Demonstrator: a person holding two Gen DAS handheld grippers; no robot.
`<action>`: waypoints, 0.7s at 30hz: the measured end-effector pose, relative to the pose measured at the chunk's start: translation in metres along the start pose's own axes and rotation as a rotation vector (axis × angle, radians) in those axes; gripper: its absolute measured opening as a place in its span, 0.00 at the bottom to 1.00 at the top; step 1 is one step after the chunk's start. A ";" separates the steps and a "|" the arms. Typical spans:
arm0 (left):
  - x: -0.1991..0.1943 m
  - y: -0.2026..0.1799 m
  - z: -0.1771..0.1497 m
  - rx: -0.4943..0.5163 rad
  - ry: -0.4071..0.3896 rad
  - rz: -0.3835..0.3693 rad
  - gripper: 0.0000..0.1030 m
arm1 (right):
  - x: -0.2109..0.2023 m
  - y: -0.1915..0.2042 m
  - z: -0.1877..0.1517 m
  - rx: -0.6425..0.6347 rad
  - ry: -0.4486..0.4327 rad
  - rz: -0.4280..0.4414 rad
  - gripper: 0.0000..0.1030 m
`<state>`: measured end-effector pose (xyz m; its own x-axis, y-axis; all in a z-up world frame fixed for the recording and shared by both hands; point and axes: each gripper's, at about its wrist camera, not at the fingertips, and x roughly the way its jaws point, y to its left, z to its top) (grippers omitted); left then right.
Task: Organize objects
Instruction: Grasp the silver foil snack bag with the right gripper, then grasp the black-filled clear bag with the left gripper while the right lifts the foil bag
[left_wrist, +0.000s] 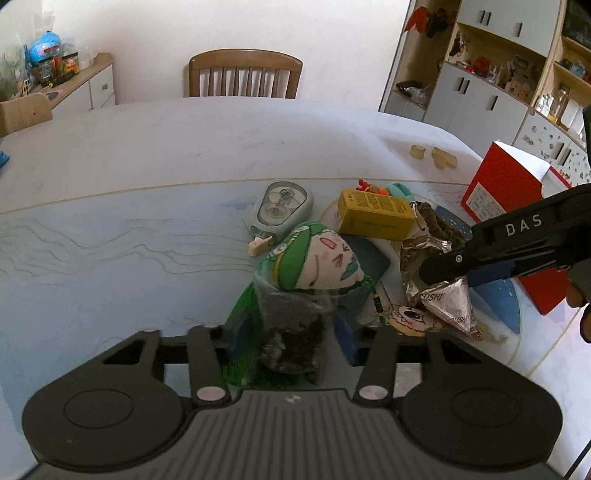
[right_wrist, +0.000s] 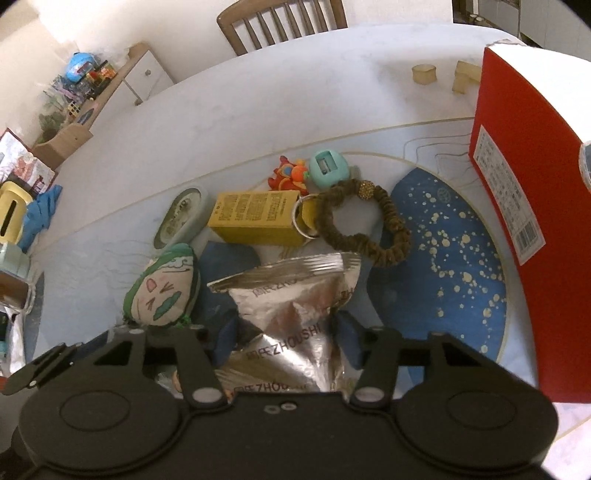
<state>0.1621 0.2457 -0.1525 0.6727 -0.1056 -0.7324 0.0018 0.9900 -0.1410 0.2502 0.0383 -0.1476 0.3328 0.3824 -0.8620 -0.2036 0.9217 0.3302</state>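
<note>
Left wrist view shows the left gripper (left_wrist: 291, 332) with its jaws pinching a clear bag (left_wrist: 291, 317) that has a green-hatted doll (left_wrist: 317, 258) poking out. Next to it sit a grey tape roller (left_wrist: 280, 210), a yellow box (left_wrist: 373, 214) and a brown hair band (right_wrist: 364, 225). Further right, the right gripper (right_wrist: 288, 332) has its jaws squeezing a silver snack packet (right_wrist: 291, 306). A red box (right_wrist: 517, 192) stands far right. I think tidying has only begun: most things lie jumbled on the desk (left_wrist: 147, 155).
</note>
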 end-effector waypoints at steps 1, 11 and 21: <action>0.000 -0.001 0.002 0.007 0.001 0.004 0.40 | 0.000 0.000 0.000 -0.005 -0.003 0.000 0.46; -0.022 -0.007 0.007 0.011 -0.015 0.010 0.33 | -0.026 0.000 -0.007 -0.040 -0.073 0.028 0.38; -0.061 -0.022 0.028 -0.022 -0.049 -0.027 0.33 | -0.077 -0.008 -0.008 -0.045 -0.134 0.047 0.38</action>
<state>0.1418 0.2332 -0.0860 0.7084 -0.1267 -0.6944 0.0045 0.9846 -0.1750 0.2188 0.0011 -0.0875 0.4409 0.4330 -0.7862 -0.2622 0.8999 0.3486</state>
